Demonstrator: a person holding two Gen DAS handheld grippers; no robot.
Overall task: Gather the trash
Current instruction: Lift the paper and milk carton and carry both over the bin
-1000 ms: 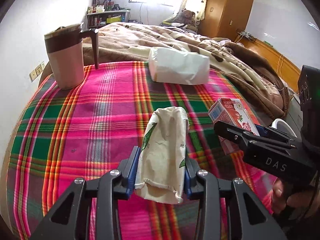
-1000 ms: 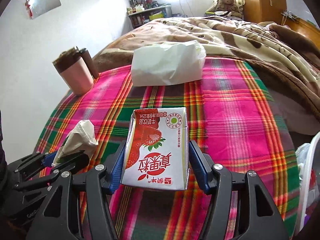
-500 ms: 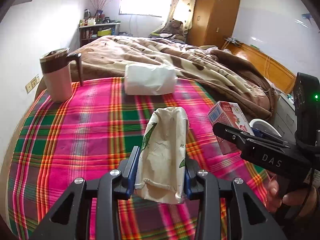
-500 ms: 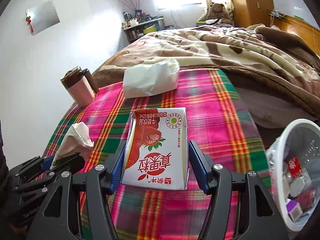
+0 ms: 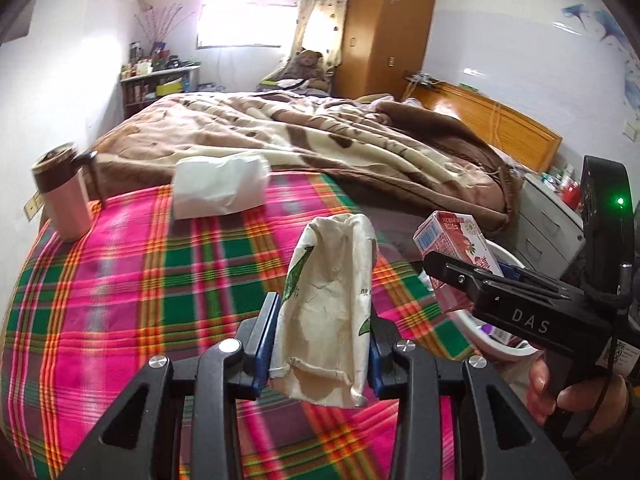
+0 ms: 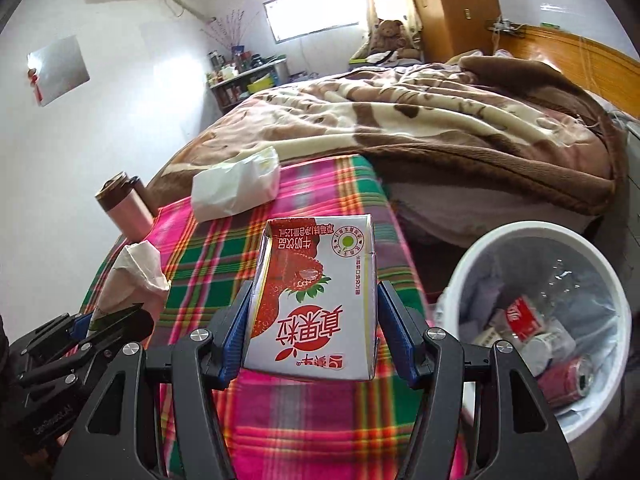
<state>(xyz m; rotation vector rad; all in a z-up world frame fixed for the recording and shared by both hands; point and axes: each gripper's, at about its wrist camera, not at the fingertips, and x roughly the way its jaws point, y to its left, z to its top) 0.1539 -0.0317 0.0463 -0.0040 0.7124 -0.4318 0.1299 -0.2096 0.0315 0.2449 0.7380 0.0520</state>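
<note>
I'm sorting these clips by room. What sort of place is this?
Most likely a home bedroom: a bed with a rumpled brown blanket, a wooden wardrobe, and a teddy bear by the curtained window.

Two grippers: the left gripper [image 5: 322,344] clamps one paper cup [image 5: 328,308], the right gripper [image 6: 314,340] one milk carton [image 6: 316,304]. One mug [image 5: 64,196], one tissue pack [image 5: 220,188], one bin [image 6: 472,256], two cans [image 6: 564,376] inside it, one teddy bear [image 6: 390,34].

pink-green plaid cloth [image 5: 140,280], red-white carton [image 6: 316,304] (strawberry print), white bin [image 6: 500,236]
</note>
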